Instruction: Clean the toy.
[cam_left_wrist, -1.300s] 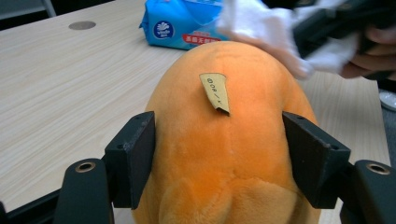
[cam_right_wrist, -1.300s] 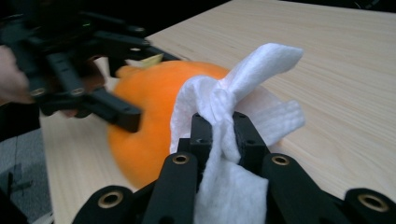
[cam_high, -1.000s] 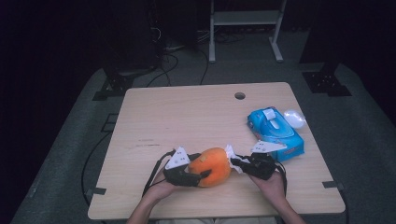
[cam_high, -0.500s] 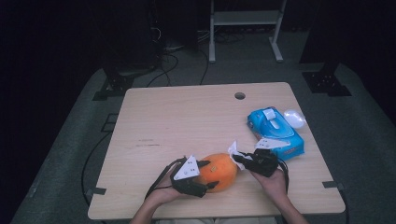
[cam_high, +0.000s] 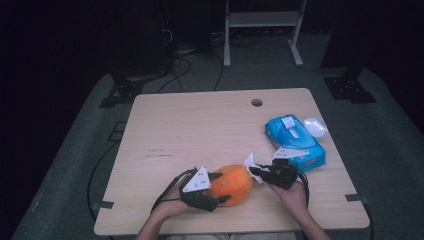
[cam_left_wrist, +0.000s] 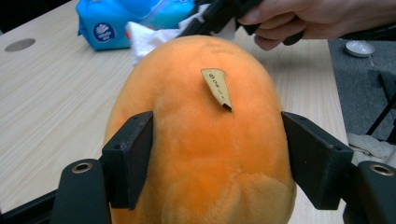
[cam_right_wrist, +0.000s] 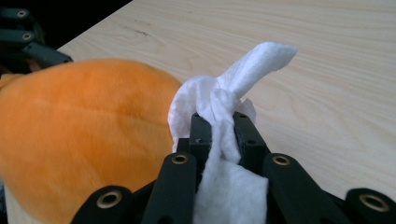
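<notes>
An orange plush toy (cam_high: 231, 183) lies near the table's front edge. My left gripper (cam_high: 221, 187) comes in from its left and is shut on it. In the left gripper view the two jaws press on both flanks of the plush (cam_left_wrist: 201, 140), which bears a small tan tag (cam_left_wrist: 217, 87). My right gripper (cam_high: 256, 171) is shut on a bunched white wipe (cam_high: 249, 161) at the toy's right end. The right gripper view has the wipe (cam_right_wrist: 219, 107) pinched between the jaws and lying against the plush (cam_right_wrist: 79, 135).
A blue wipes pack (cam_high: 295, 142) lies right of the toy, just beyond my right hand, with a white cap (cam_high: 315, 126) behind it. The wooden table (cam_high: 200, 130) has a cable hole (cam_high: 256, 102) near its far edge. Dark stands and cables surround it.
My left gripper and the plush have shifted slightly toward the front edge, and the gripper has turned a little. The right gripper keeps the wipe at the toy's right end.
</notes>
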